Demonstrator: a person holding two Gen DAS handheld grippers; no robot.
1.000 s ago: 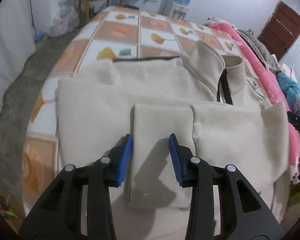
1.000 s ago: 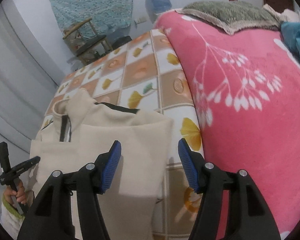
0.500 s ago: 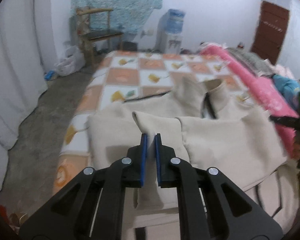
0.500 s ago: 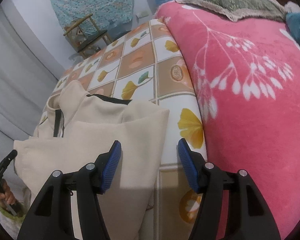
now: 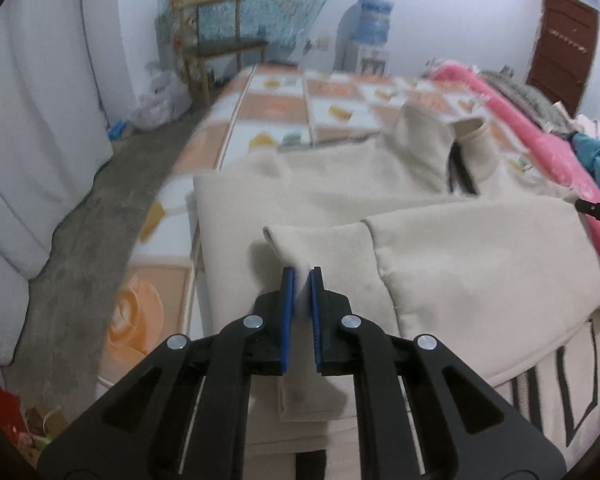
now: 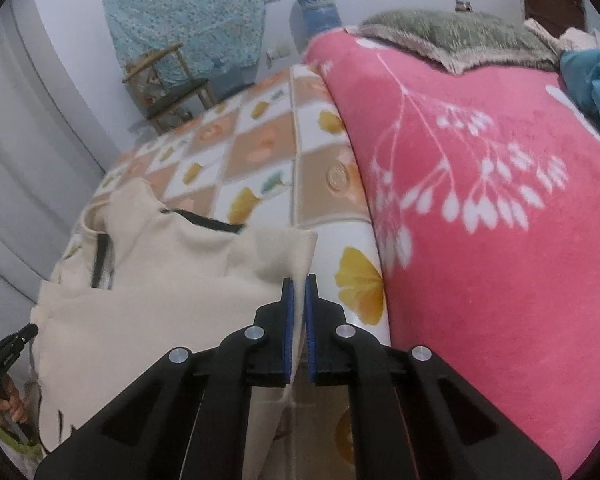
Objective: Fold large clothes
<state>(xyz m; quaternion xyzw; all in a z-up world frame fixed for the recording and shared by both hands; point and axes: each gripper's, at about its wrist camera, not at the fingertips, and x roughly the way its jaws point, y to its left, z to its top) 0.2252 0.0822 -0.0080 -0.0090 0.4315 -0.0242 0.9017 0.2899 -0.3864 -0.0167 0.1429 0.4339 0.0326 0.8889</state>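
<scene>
Cream jacket (image 5: 440, 280) on bed, cuff pinched in left tongs (image 5: 301, 276), edge pinched in right tongs (image 6: 299, 284)

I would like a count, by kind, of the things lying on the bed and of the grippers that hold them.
Cream garment: 1
Pink blanket: 1
Grey-green blanket: 1
Blue cloth: 1
Grippers: 2, the left gripper and the right gripper, each shut on the garment
Total: 6
</scene>
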